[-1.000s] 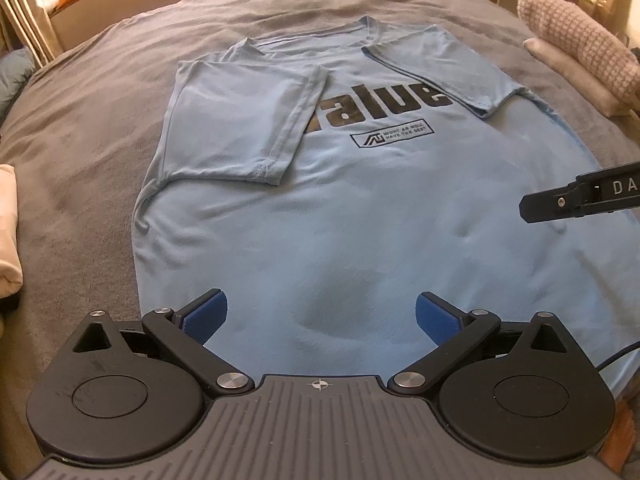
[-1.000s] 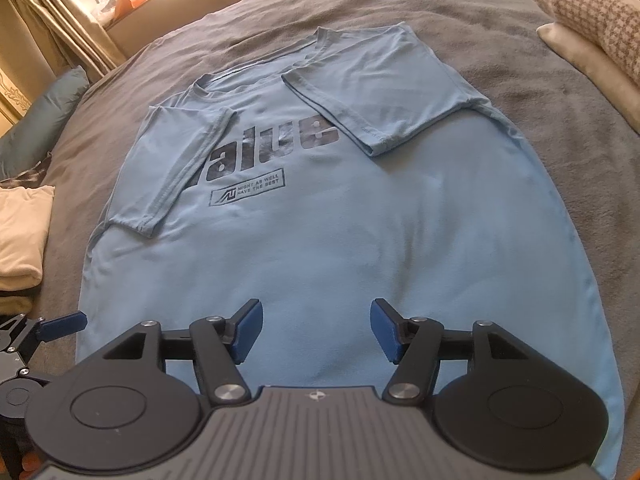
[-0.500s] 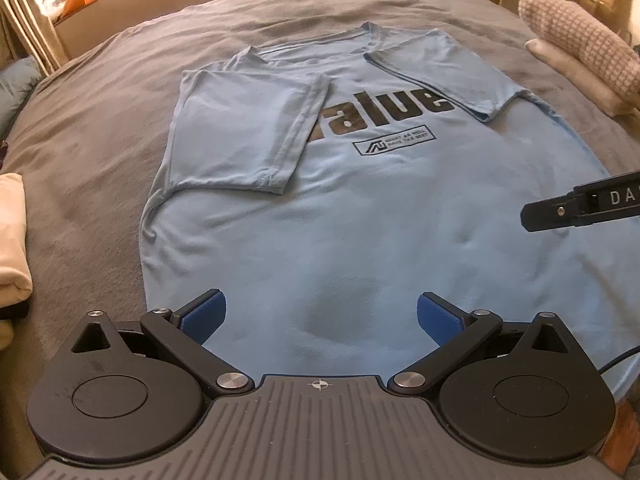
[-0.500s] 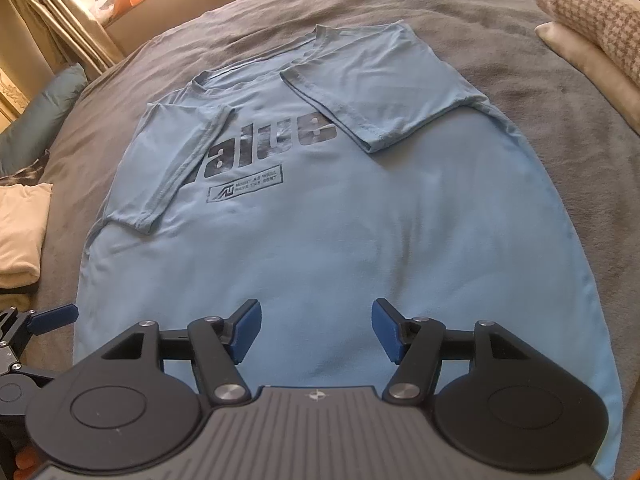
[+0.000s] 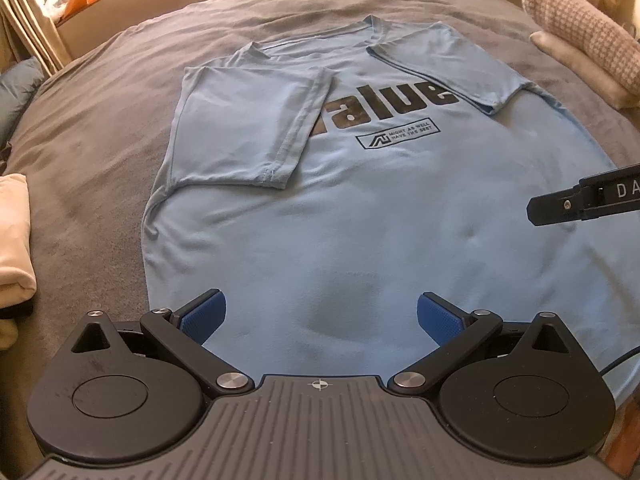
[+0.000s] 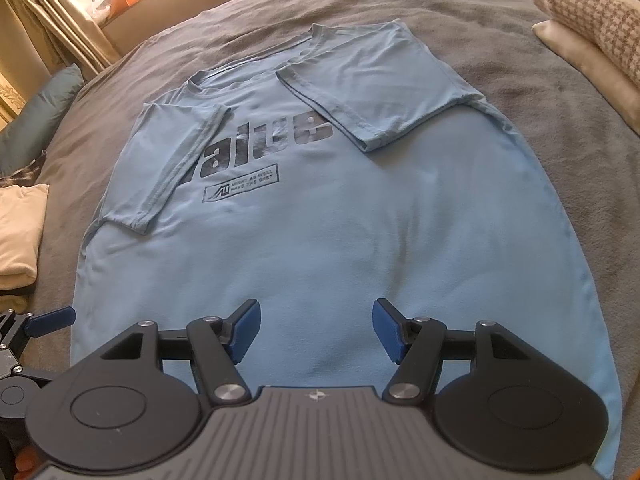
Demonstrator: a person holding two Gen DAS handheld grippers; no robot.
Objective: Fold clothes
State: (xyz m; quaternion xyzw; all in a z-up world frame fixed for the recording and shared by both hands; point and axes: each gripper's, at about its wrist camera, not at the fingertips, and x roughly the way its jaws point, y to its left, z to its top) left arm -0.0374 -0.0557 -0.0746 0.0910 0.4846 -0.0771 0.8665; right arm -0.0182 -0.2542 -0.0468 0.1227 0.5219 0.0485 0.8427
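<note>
A light blue T-shirt (image 5: 360,216) with dark lettering lies face up and flat on a grey bed cover (image 5: 100,128), collar at the far end. Both short sleeves are folded inward over the chest. My left gripper (image 5: 320,314) hovers over the shirt's near hem, open, nothing between its blue pads. My right gripper (image 6: 316,330) hangs over the hem too, jaws apart and empty above the same T-shirt (image 6: 340,220). Part of the right gripper (image 5: 580,204) shows at the right edge of the left wrist view. A blue fingertip (image 6: 52,318) of the left gripper shows at the left edge of the right wrist view.
A folded cream garment (image 5: 12,240) lies on the bed to the left. Pillows, one with a knitted checked cover (image 6: 580,12), sit at the far right. A teal cushion (image 6: 44,116) and curtains stand at the far left, near a bright window.
None of note: both grippers hold their places above the hem and the shirt lies as before.
</note>
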